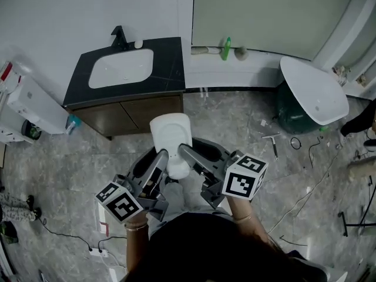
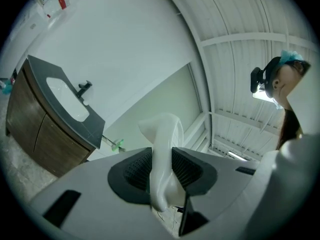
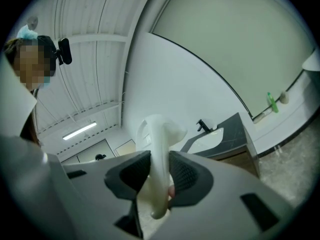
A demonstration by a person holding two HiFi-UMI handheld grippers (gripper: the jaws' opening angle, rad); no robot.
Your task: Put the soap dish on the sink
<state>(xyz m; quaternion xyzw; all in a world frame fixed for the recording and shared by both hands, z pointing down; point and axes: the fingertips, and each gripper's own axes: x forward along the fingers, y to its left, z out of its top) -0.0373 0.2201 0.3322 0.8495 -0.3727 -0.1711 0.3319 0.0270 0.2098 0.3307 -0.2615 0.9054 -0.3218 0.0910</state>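
- White glossy rounded soap dish (image 1: pixel 171 138), held in mid-air over the grey marble floor (image 1: pixel 235 122), near the front of the vanity and apart from it.
- Left hand-held gripper (image 1: pixel 162 155), pointing level, black ribbed pads clamped on the dish's left edge.
- Right hand-held gripper (image 1: pixel 183 150), likewise level, pads pressed on the dish's right edge.
- Dish upright and edge-on between the jaws in both gripper views.
- White oval sink (image 1: pixel 120 68), sunk in a black stone-look bench (image 1: pixel 170 69) against the white wall, ahead and to the left of the dish.
- Black faucet (image 1: pixel 119 38) behind the sink; brown wooden cabinet (image 1: pixel 135 113) beneath the bench.
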